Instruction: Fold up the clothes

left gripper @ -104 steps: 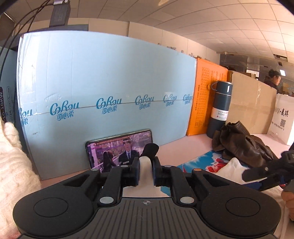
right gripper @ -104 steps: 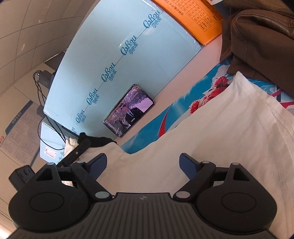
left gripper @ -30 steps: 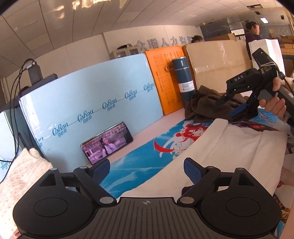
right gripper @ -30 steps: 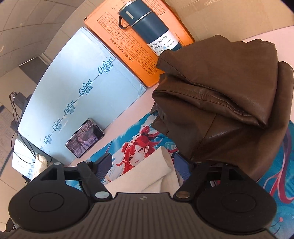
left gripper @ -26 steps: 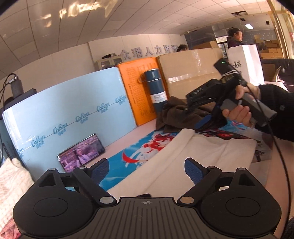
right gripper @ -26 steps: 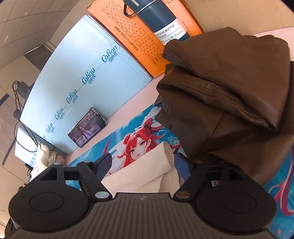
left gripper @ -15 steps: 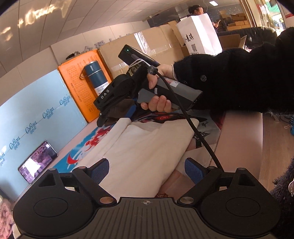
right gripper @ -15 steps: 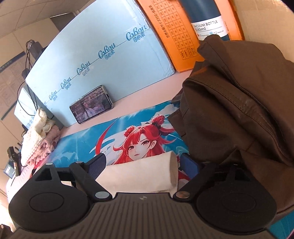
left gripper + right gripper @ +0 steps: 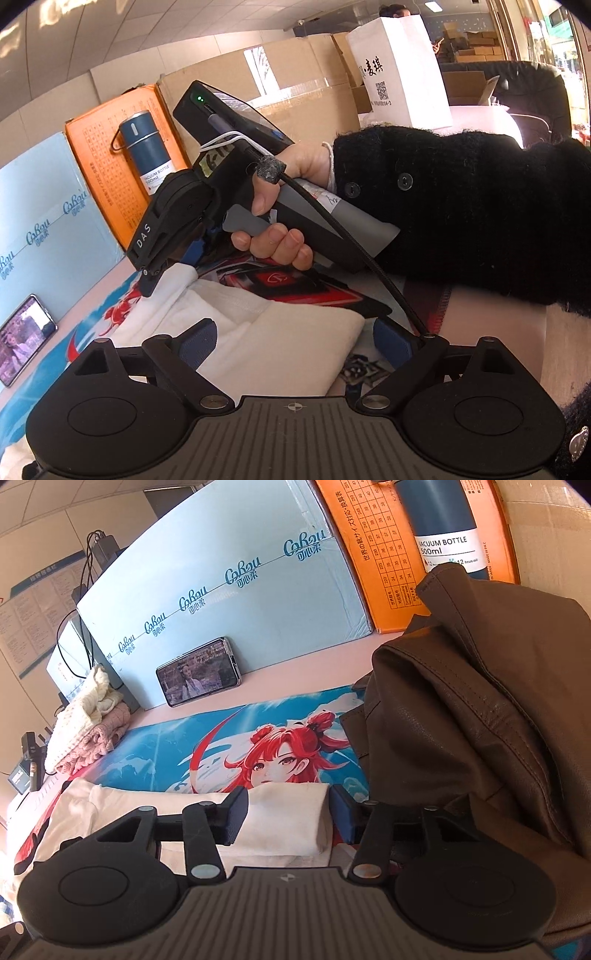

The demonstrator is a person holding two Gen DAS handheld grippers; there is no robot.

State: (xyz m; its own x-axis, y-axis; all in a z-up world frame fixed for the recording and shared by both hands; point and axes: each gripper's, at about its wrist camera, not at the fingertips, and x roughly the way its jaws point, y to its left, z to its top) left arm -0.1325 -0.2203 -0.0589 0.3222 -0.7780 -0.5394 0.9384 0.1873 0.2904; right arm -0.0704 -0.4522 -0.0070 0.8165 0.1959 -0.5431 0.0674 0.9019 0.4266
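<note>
The folded white cotton garment [image 9: 280, 819] lies on the blue anime-print mat [image 9: 207, 746] beside a brown leather jacket [image 9: 480, 709]. The right gripper [image 9: 284, 818] has fingers spread around its folded end; the left gripper [image 9: 295, 341] is spread wide over it, gripping nothing.

Both grippers matte black, blue finger pads [image 9: 195, 341], silver pivot screws. Right gripper [image 9: 168, 254] – white "DAS" lettering, grey handle, braided black cable [image 9: 343, 236], green LED. Right hand [image 9: 275, 236] bare – fuzzy black buttoned sleeve [image 9: 461, 206].
</note>
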